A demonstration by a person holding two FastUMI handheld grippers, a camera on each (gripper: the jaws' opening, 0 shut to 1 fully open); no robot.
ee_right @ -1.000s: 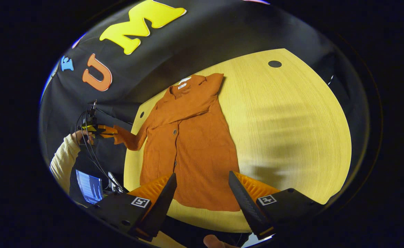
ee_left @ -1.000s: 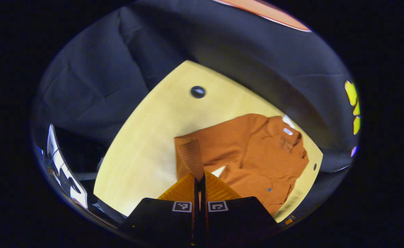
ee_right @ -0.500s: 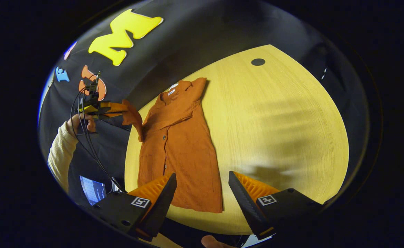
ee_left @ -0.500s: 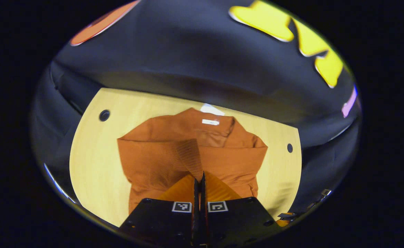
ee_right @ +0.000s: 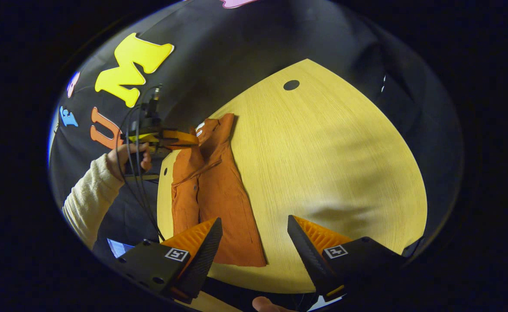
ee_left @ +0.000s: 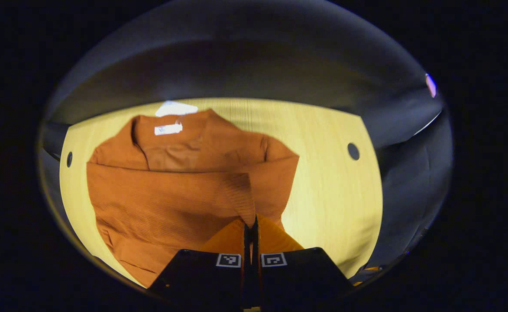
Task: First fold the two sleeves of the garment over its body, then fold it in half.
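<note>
Garment: rust-orange buttoned knit, laid flat on the table, collar toward the booth wall, hem toward the near edge. In the right gripper view it occupies the table's left part, from about 11 o'clock down to 7 o'clock of the tabletop; the wood to its right is bare. One sleeve appears already folded across the chest, judging by the band of cloth lying crosswise under the collar.

Cuff: ribbed end of the other sleeve, pinched and lifted, so that the sleeve can be carried over the body rather than dragged across it.

Left gripper: fingers pressed together on the cuff, no gap visible between them. In the right gripper view it sits at 10 o'clock, above the garment's shoulder area, held by a hand in a cream sleeve, cables trailing from it. Judged position: mid-carry, sleeve drawn inward toward the chest, not yet laid down.

Right gripper: jaws wide apart, holding nothing, hovering near the hem at 6 o'clock. Judged purpose: standing clear of the sleeve fold while placed ready for the hem, which the half-fold will need.

Table: pale wood, with a round dark hole at 12 o'clock in the right gripper view.

Status: sleeve stage nearly complete; half-fold not yet begun.
</note>
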